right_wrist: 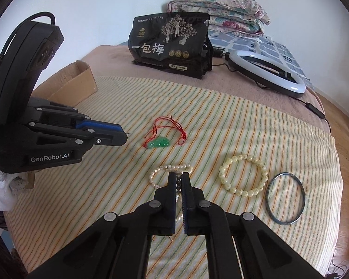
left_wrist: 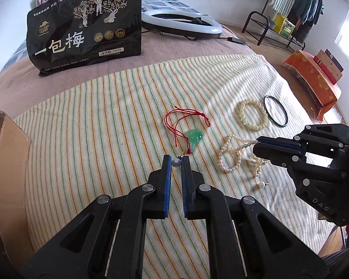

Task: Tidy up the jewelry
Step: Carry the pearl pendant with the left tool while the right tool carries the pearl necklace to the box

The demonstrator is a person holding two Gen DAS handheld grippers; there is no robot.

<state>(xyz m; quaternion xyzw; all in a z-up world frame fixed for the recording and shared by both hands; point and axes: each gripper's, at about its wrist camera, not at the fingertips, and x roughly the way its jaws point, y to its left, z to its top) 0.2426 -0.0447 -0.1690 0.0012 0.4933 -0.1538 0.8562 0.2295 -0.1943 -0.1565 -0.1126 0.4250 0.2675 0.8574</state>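
My left gripper (left_wrist: 176,161) is shut on a grey pearl earring (left_wrist: 176,162) held just above the striped towel (left_wrist: 93,139). My right gripper (right_wrist: 179,178) is shut on a white pearl necklace (right_wrist: 167,168), which also shows in the left wrist view (left_wrist: 230,155), part lifted. A green jade pendant on red cord (left_wrist: 194,137) lies beyond the left fingertips. A cream bead bracelet (left_wrist: 252,115), a dark bangle (left_wrist: 275,114) and a second pearl earring (left_wrist: 261,184) lie on the towel to the right.
A cardboard box (left_wrist: 4,162) stands at the towel's left edge. A black snack bag (left_wrist: 86,28) and a ring light (left_wrist: 181,23) sit at the back of the bed. An orange box (left_wrist: 314,79) and a clothes rack (left_wrist: 290,4) stand beyond the right edge.
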